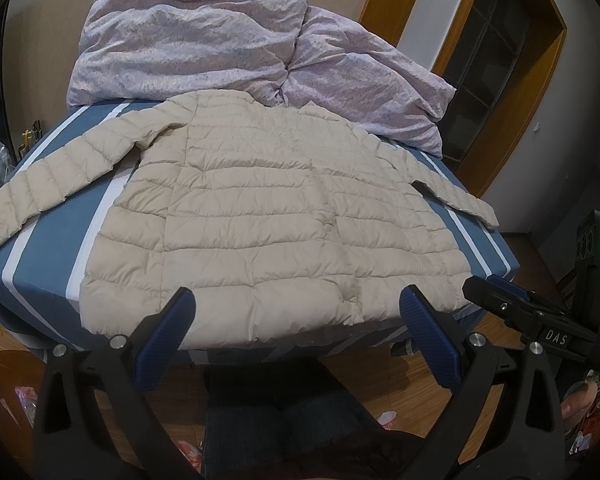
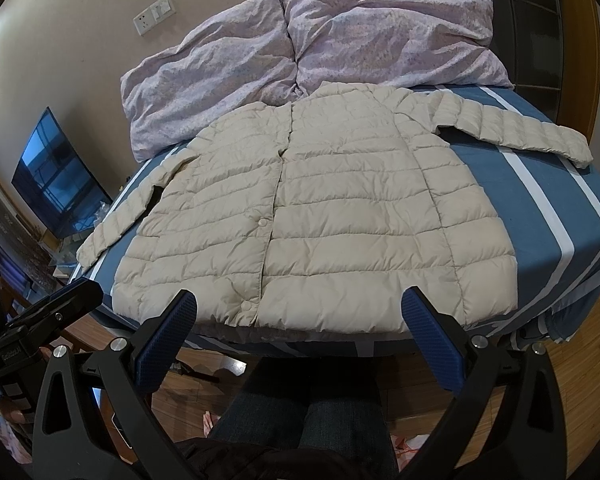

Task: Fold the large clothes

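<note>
A cream quilted puffer jacket [image 1: 260,216] lies flat and front-up on the blue striped bed [image 1: 40,264], with both sleeves spread out to the sides. Its hem lies along the near edge of the bed. My left gripper [image 1: 298,304] hovers open just short of the hem, nothing between its blue pads [image 1: 172,328]. In the right wrist view the same jacket [image 2: 320,208] shows its snap placket down the middle. My right gripper [image 2: 300,304] is open too, held before the hem and clear of the cloth. The right gripper's body [image 1: 540,316] shows at the left view's right side.
A crumpled lilac duvet [image 1: 228,48] is heaped at the head of the bed behind the jacket's collar. A dark TV screen [image 2: 56,176] stands left of the bed. A wooden door frame [image 1: 500,80] lies to the right. The person's legs [image 2: 308,420] and wooden floor are below.
</note>
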`<state>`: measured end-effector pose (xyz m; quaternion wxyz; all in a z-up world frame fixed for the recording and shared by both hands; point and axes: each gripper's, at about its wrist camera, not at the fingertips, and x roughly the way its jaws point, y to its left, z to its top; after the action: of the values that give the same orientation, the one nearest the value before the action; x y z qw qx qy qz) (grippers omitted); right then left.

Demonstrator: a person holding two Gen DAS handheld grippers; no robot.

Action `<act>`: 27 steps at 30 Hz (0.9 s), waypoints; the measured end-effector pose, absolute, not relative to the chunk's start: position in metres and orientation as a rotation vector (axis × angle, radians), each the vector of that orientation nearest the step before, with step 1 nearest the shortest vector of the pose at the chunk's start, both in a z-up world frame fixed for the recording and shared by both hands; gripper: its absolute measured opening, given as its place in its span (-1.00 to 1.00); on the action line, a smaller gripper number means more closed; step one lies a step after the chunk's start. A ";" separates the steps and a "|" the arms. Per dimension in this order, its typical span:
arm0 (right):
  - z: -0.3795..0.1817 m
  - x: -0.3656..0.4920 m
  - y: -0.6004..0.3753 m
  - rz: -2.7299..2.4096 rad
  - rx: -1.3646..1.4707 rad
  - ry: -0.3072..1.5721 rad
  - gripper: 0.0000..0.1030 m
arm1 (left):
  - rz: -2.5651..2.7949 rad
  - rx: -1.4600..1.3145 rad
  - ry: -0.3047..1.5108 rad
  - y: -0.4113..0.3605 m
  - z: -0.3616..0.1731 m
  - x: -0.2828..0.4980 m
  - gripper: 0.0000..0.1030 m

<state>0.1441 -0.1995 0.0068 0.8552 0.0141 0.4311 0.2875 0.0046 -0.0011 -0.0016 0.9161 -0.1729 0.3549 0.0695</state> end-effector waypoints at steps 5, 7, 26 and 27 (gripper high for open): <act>-0.004 0.157 -0.200 0.590 0.032 0.916 0.97 | 0.144 -0.358 0.741 0.003 -0.004 0.008 0.96; -0.006 0.161 -0.200 0.577 0.031 0.921 0.97 | 0.146 -0.361 0.747 0.009 -0.009 0.014 0.96; -0.033 0.331 -0.272 0.127 0.075 0.930 0.93 | 0.422 -0.183 0.797 0.081 -0.045 0.131 0.96; -0.037 0.347 -0.286 0.076 0.092 0.944 0.89 | 0.448 -0.158 0.796 0.085 -0.048 0.139 0.96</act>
<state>0.3471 -0.2861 -0.0365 0.8890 0.0442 0.4542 0.0367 0.1390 0.0851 -0.0479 0.8944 -0.0764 0.3840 0.2160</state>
